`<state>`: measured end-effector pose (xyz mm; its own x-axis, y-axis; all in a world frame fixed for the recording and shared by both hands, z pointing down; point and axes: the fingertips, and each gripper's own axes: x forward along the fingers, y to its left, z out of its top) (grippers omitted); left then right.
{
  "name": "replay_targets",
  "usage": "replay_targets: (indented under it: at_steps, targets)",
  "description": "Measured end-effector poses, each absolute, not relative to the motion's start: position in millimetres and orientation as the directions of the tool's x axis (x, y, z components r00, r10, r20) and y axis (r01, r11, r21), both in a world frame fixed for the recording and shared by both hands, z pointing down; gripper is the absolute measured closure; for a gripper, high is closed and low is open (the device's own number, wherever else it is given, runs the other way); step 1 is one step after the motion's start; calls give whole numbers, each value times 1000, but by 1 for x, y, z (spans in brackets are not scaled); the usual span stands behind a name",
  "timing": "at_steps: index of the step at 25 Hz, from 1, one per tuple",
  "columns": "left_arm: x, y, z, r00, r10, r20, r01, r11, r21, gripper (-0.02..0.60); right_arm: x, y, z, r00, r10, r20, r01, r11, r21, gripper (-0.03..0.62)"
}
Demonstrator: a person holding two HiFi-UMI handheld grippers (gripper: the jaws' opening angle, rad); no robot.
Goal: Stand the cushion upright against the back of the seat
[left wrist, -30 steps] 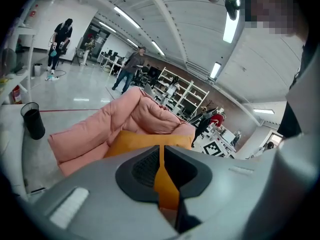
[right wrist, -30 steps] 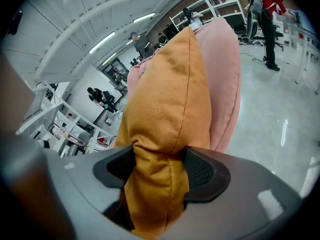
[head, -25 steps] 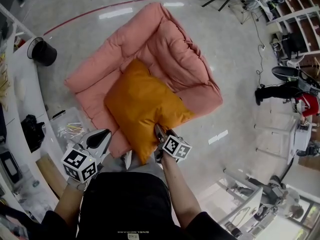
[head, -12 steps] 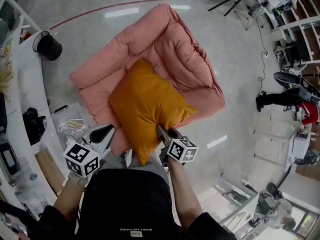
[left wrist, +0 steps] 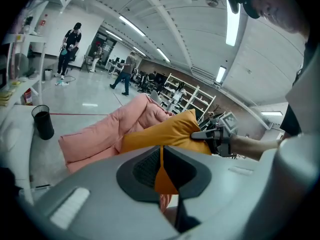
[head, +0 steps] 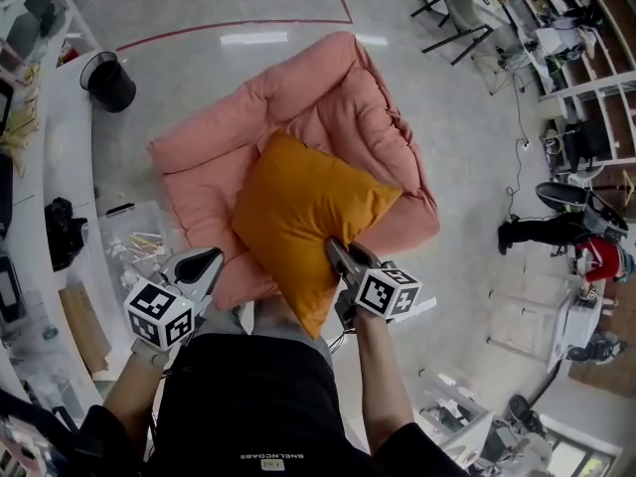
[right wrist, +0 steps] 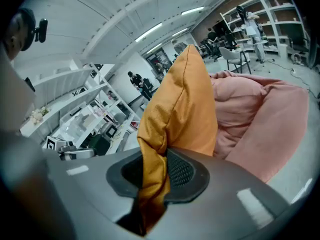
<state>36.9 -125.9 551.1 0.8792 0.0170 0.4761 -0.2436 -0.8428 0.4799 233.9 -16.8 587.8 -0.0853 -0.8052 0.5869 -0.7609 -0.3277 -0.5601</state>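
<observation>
The orange cushion [head: 303, 217] is tilted up over the pink padded seat [head: 328, 107], its near edge lifted. My right gripper [head: 343, 258] is shut on that near edge; its jaws have just been closing with the fabric between them, and orange cloth [right wrist: 152, 159] is bunched between the pads. The seat's back [right wrist: 255, 114] rises behind the cushion. My left gripper [head: 199, 266] hangs by the seat's front left corner, apart from the cushion, jaws together with nothing in them. The left gripper view shows the cushion [left wrist: 160, 134] and the right gripper [left wrist: 202, 134] beyond its own shut tips [left wrist: 161, 151].
A black bin [head: 109, 82] stands on the floor at the far left. White desks [head: 55, 157] run along the left, with a clear plastic box [head: 139, 246] by the seat. Chairs [head: 457, 8] and shelves are at the far right, and a person [head: 542, 232] stands there.
The right gripper has risen with the cushion's near edge, and the cushion has tipped up off the seat toward its back. The left gripper has stayed in place.
</observation>
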Motion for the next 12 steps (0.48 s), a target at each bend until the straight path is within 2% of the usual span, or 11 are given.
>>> replay_targets:
  at_steps: [5,12]
  targets:
    - [29,-134,540,886,-50,461,-292,-833,470,546,232,-38,546,-180,-803,568,-835,-181,-520,513]
    - [12,-146,528,884,-177,433,-386,-799,461,546,215,-75,508,-339,-735,587,-886,40,-462,514]
